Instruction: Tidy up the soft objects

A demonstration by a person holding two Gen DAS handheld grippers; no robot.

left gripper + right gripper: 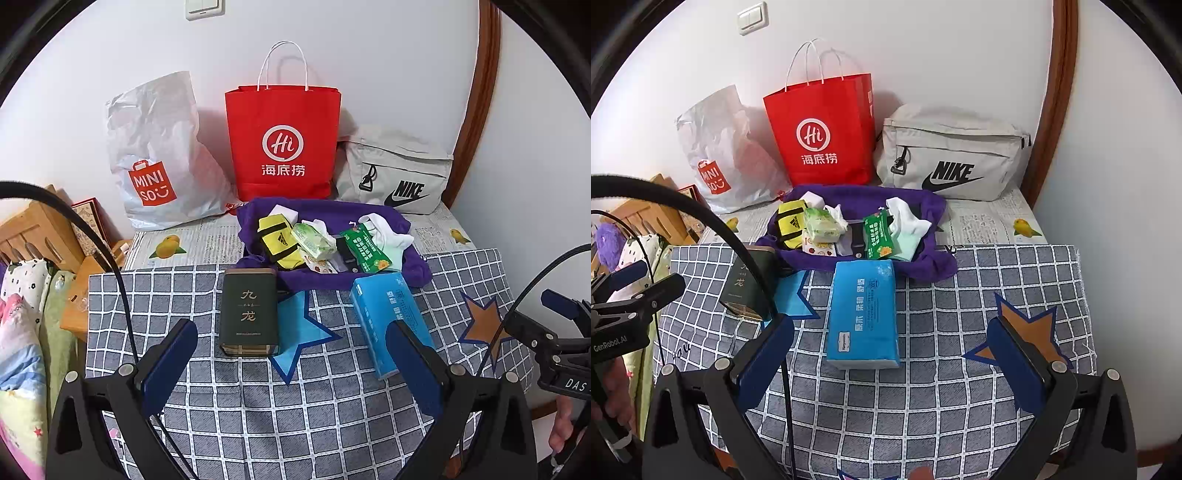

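Observation:
A purple towel (402,266) (931,258) lies on the table with small things piled on it: a yellow pouch (279,238) (790,225), a green tissue pack (314,242) (822,225), a green sachet (364,249) (881,236) and white socks (388,230) (908,221). In front lie a blue tissue pack (388,317) (864,314) and a dark green tin (249,314) (748,288). My left gripper (291,365) is open, short of the tin and the blue pack. My right gripper (890,365) is open behind the blue pack, holding nothing.
Against the wall stand a white Miniso plastic bag (159,158) (720,155), a red paper bag (282,144) (823,136) and a grey Nike bag (399,173) (949,155). A checked cloth (314,406) (905,406) covers the table. Bedding and wooden furniture (33,229) sit at left.

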